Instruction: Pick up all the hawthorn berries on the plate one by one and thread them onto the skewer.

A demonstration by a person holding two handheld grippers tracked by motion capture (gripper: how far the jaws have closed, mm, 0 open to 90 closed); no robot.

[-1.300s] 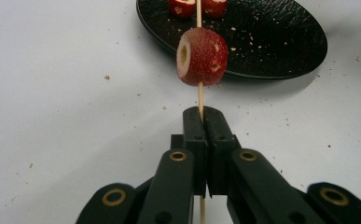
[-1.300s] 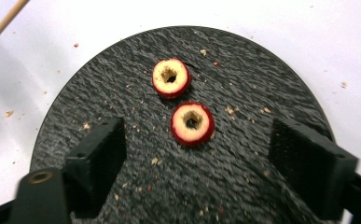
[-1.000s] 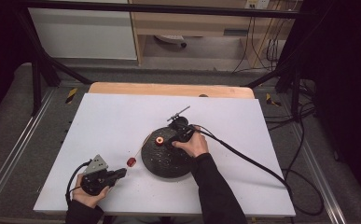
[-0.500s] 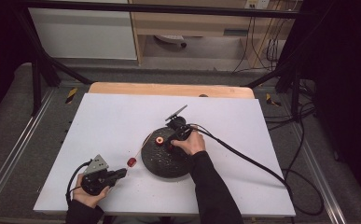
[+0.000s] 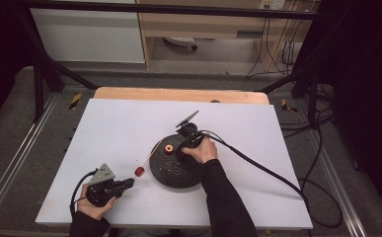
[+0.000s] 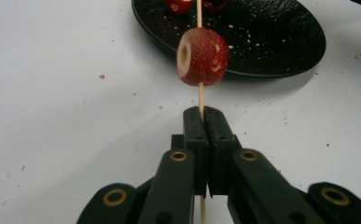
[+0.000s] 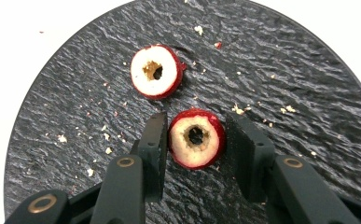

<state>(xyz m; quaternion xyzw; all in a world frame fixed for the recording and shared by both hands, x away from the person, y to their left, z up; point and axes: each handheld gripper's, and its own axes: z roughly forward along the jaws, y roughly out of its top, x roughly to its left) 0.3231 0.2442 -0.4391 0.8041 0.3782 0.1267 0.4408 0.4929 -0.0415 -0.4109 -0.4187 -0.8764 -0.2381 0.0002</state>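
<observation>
My left gripper [image 6: 201, 116] is shut on a thin wooden skewer [image 6: 199, 95] that carries one cored red fruit piece [image 6: 202, 57]; in the high view that gripper [image 5: 128, 183] sits at the table's front left, with the skewered piece [image 5: 139, 171] just left of the plate. My right gripper [image 7: 194, 135] stands open over the black slate plate [image 7: 285, 74], its jaws on either side of a cored red fruit slice [image 7: 196, 138], left jaw close to it. A second cored slice [image 7: 156, 71] lies just beyond. In the high view the right gripper [image 5: 183, 150] hovers over the plate [image 5: 173, 173].
The white table top [image 5: 104, 128] has crumbs around the plate. A black cable [image 5: 267, 170] trails from the right gripper across the table's right side. A wooden strip [image 5: 178, 94] runs along the far edge, and metal frame rails stand beyond.
The right hand and its gripper have shifted slightly over the plate. The left gripper holds the skewer in about the same place.
</observation>
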